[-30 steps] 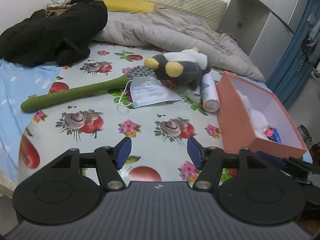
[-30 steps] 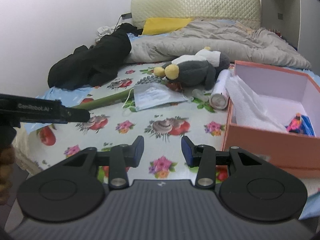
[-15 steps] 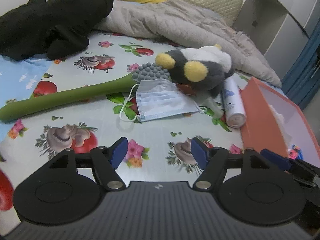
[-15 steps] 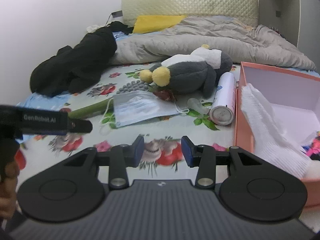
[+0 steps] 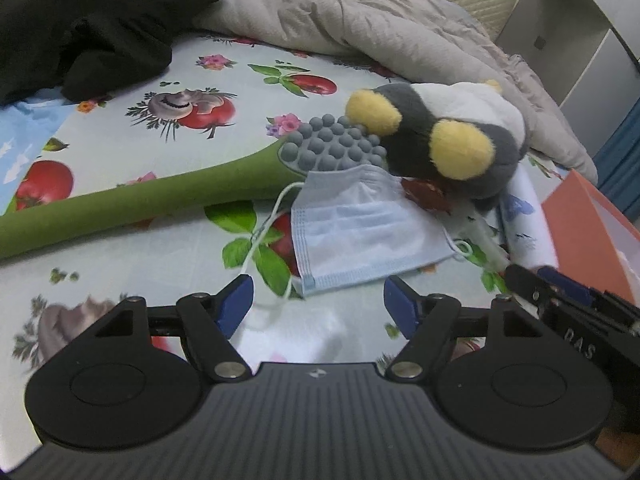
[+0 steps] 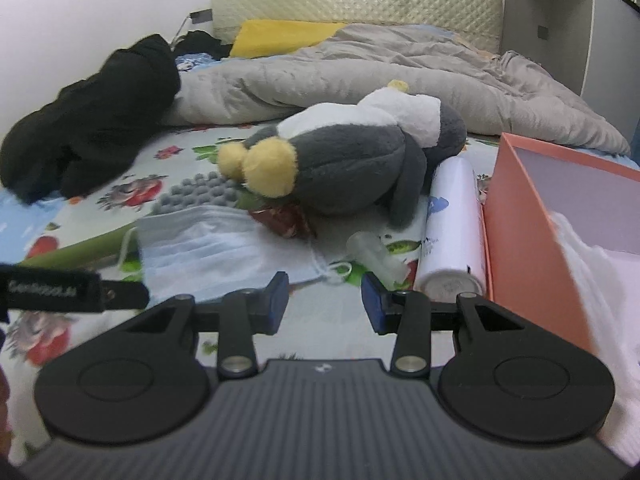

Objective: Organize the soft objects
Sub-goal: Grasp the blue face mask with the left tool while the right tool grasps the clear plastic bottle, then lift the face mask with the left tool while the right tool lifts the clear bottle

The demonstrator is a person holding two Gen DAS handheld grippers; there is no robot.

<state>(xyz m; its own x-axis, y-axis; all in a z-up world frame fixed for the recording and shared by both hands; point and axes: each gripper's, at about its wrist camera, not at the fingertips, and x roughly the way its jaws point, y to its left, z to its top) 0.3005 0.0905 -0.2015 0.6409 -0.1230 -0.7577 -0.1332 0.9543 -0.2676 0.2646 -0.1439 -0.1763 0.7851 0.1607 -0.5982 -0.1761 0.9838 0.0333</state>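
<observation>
On the fruit-print bedsheet lay one pale blue pleated face mask, one grey-and-white plush penguin at its 1 o'clock, and one green foam massage stick at 9. The left gripper, fingers just widened, and the right gripper both gaped empty.

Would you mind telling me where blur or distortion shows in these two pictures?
Left wrist view: printed sheet smeared near the left gripper, face mask sharp. Right wrist view: white cloth and sheet edges blurred, plush penguin clear; fisheye bends both.
</observation>
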